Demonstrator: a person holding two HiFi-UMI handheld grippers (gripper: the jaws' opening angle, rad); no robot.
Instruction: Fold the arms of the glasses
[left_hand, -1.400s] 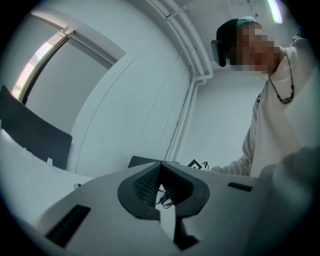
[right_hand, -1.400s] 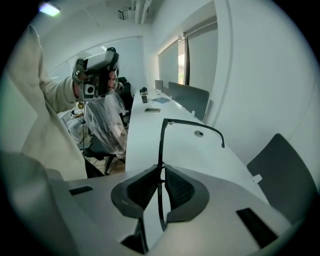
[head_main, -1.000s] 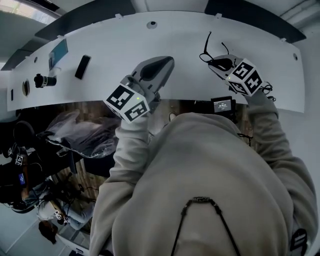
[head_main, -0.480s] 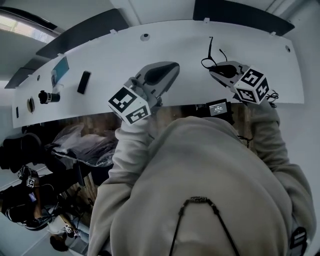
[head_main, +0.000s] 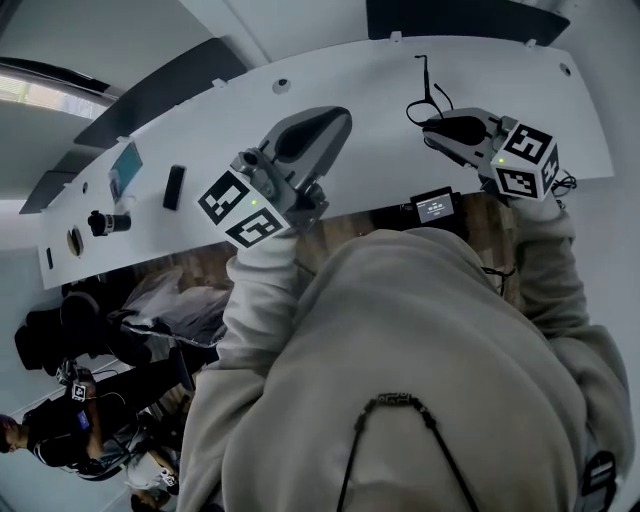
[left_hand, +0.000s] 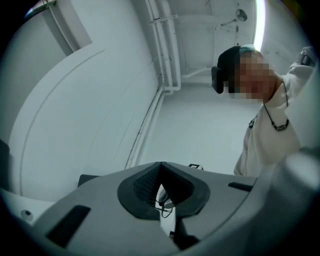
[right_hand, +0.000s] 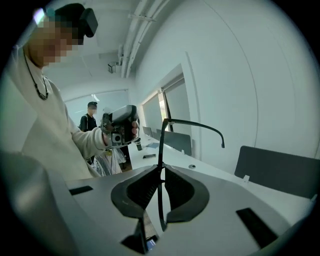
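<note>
both grippers have risen off the white table (head_main: 340, 75) since a second ago. the glasses (head_main: 424, 100) went up with the right gripper (head_main: 432, 125), whose pads pinch the front frame edge-on. 1 arm (right_hand: 200, 125) juts out unfolded, so i judge that folding has not begun and the glasses are only raised for it. the left gripper (head_main: 338, 118) hangs well apart from them, jaws pressed together on nothing. the other arm, the hinges and the lenses hide behind the right jaws. a thin pale thing below the left pads is too small to name.
</note>
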